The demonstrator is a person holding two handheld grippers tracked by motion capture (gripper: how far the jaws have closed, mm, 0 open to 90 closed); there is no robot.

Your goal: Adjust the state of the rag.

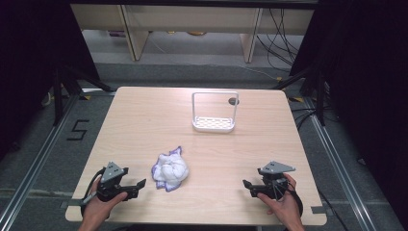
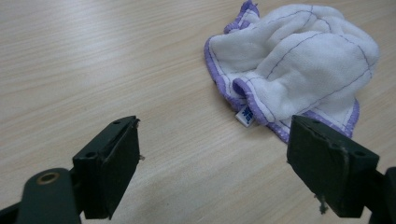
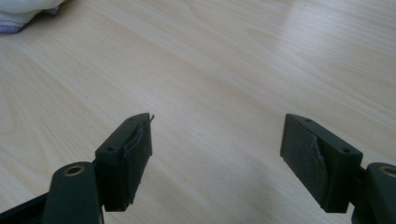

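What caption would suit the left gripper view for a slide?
Open left gripper poised near a crumpled white cloth with purple edging on a wooden table.

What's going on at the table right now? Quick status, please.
Left tool open, empty, pointing at the cloth. Right tool open, empty. Crumpled white cloth with purple edging lies untouched between them. White rack farther back, out of the way.

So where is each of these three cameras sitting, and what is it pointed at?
High view: above the person's side, facing forward and down on the table; both hands, left gripper, right gripper.
Left gripper view: rides that gripper, looks past its open jaws at the cloth.
Right gripper view: rides that gripper, open jaws over bare wood.
All three share the cloth.
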